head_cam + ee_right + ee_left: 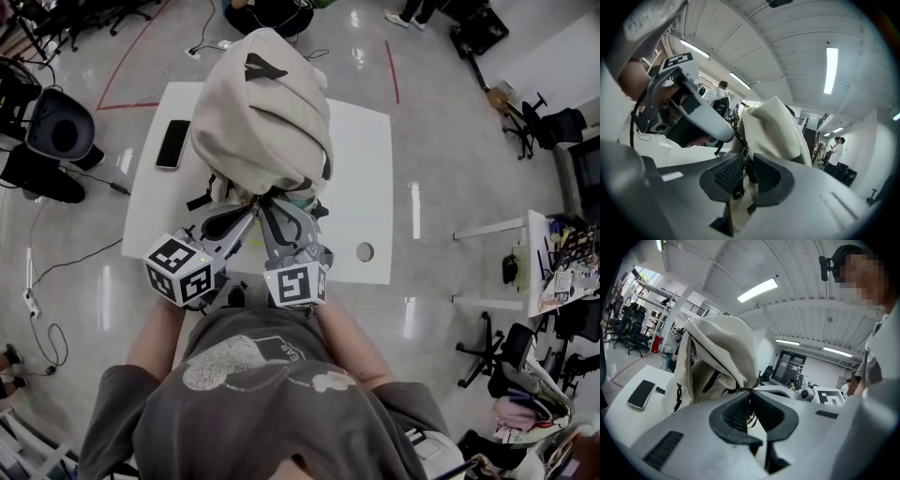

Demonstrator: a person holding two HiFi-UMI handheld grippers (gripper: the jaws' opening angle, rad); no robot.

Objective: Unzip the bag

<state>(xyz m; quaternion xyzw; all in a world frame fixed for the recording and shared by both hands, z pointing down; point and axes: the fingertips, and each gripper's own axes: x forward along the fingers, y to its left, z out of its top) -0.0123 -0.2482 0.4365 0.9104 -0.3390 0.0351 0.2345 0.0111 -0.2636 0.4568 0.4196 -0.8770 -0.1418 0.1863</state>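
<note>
Pinching bag (726, 348) cord (739, 390) | left tool (751, 392) | cord end hidden in jaws

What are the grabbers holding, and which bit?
The left gripper pinches the bag by its black cord. The right gripper has a black strap between its jaws; a firm hold cannot be told.

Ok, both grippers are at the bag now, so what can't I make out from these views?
- Left gripper view: the left gripper hides most of the dark cord it pinches; zip pull or not, unclear.
- Right gripper view: the strap between the jaws of the right gripper runs out of sight behind the gripper body.
- Head view: both grippers and the bulging bag cover the zip slider; how far it's unzipped can't be read.
</note>
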